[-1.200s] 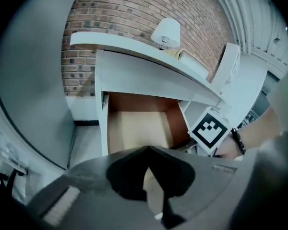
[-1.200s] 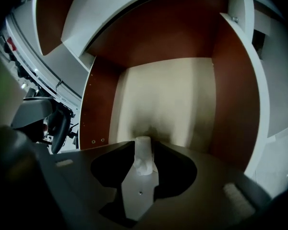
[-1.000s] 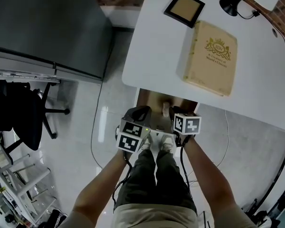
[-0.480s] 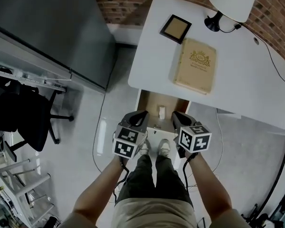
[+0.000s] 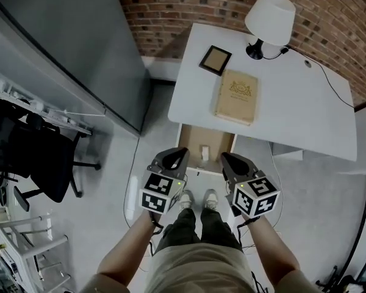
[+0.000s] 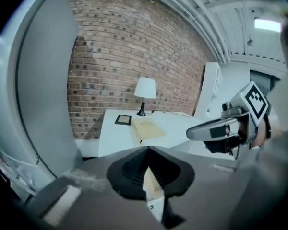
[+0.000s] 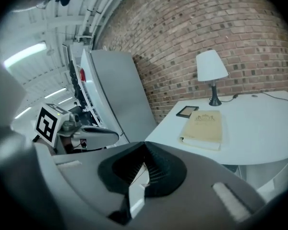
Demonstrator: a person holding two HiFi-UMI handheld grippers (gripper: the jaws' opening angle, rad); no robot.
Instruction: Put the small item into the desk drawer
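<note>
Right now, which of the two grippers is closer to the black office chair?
Left. The left gripper is held on the side of the person where the chair stands; the right gripper is beyond it, farther away.

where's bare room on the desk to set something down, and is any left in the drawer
The desk is bare over its right half, from the book to the right edge, and left of the book. It is crowded at the back, round frame and lamp. The drawer has bare floor beside and behind the small item.

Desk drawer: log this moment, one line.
wooden desk drawer open | small white item inside | left gripper shut, empty | right gripper shut, empty
</note>
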